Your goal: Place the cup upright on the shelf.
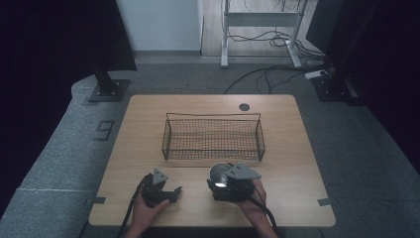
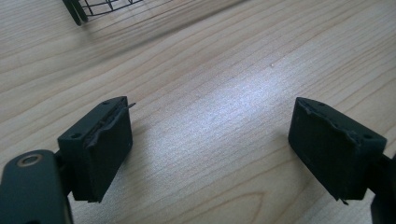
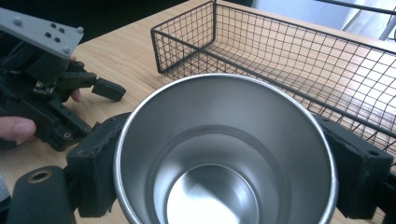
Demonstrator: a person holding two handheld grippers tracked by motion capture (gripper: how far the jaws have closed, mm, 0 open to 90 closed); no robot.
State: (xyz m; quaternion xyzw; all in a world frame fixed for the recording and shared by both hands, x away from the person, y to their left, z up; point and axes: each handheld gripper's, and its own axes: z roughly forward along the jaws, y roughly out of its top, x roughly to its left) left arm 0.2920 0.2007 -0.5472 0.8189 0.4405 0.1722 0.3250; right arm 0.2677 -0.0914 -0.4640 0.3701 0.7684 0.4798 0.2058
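left tongs gape wide; right tongs clamp inward, low.

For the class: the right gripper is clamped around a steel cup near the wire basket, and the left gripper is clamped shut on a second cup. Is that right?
Not quite. The left gripper holds nothing: the left gripper view shows its jaws wide apart over the bare table. The rest stands: the right gripper is clamped around the steel cup, beside the wire basket.

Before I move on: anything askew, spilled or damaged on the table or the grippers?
One thing: the pads of the left gripper look frayed, their facing peeling at the top edges. Otherwise nothing stands out: the metal cup sits empty and undented in the right gripper, and the wire basket stands square and empty.
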